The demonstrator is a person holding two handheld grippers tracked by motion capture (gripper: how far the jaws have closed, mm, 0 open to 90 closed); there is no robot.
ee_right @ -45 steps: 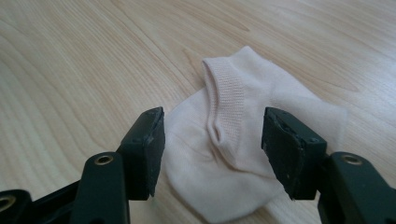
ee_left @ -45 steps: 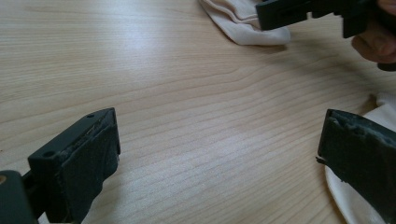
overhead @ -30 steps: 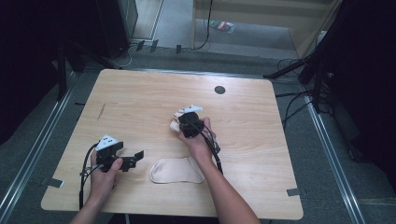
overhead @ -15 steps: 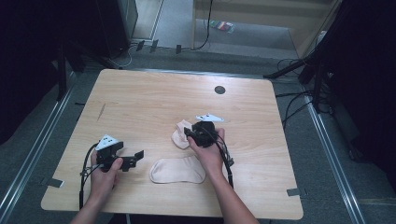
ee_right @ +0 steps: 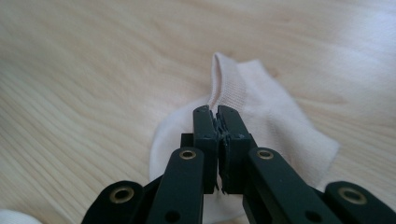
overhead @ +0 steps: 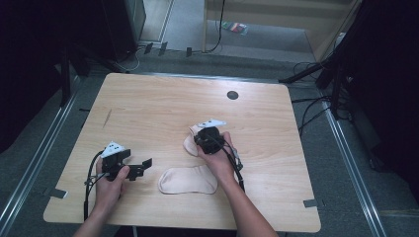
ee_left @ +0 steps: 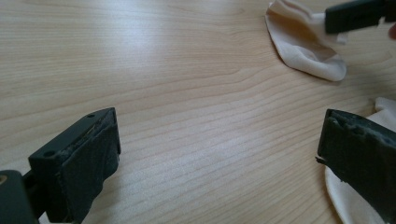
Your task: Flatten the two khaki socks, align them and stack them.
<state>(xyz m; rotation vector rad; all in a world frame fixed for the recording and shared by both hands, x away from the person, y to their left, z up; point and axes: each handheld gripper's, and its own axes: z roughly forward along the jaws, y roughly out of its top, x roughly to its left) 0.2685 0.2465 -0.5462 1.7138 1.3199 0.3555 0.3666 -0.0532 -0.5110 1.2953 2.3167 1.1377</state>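
- Fingers (ee_right: 208, 135) of the right gripper (ee_right: 217, 116) are pinched tight on a raised fold of the far sock (ee_right: 275, 116), no gap between the jaws.
- Right hand (overhead: 217, 160) sits mid-table (overhead: 163, 106), with that sock (overhead: 190, 144) bunched just ahead of the gripper (overhead: 200, 140).
- Left gripper (ee_left: 215, 154) gapes wide, jaws apart over bare wood, gripping nothing.
- Left hand (overhead: 109, 185) holds it (overhead: 143, 165) low near the front-left edge, jaws aimed toward the near sock (overhead: 188, 180).
- Near sock lies flat near the front edge, between the two hands; its pale edge (ee_left: 348, 198) peeks beside the left gripper's far jaw.
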